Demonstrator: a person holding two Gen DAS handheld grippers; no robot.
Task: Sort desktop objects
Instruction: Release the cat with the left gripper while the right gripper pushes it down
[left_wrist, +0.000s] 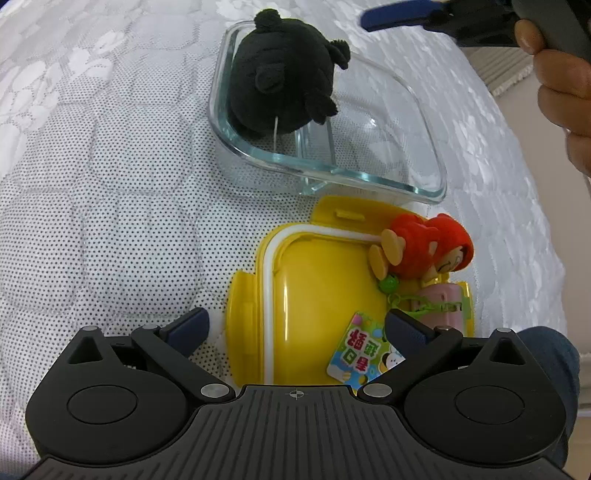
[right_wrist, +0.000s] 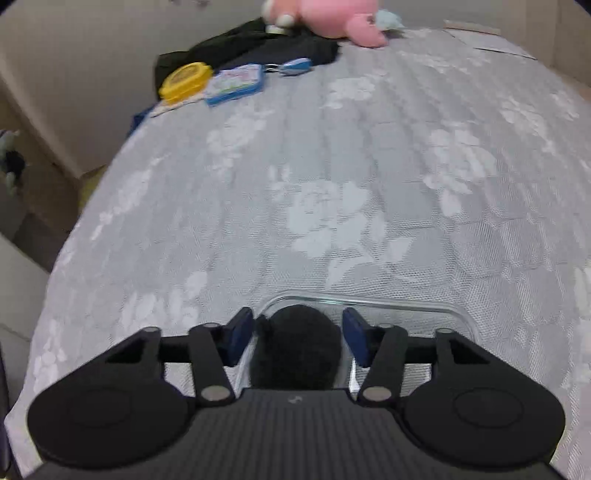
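Right tongs (right_wrist: 298, 338) tilted downward, apart, clear of black plush (right_wrist: 295, 350); left tongs (left_wrist: 295, 328) wide, empty.

A bed (left_wrist: 110, 221) covered with a white flowery sheet is seen. A glass box (left_wrist: 424, 147) and a yellow lid (left_wrist: 325, 273) are laid on it at the middle. A pink plush toy (right_wrist: 332, 18), black cloth (right_wrist: 258, 44), a yellow tub (right_wrist: 184, 79) and a blue tin (right_wrist: 236, 83) are laid at the top of the right view.

Home bedroom: mattress (right_wrist: 332, 166), plush toy (right_wrist: 332, 18)
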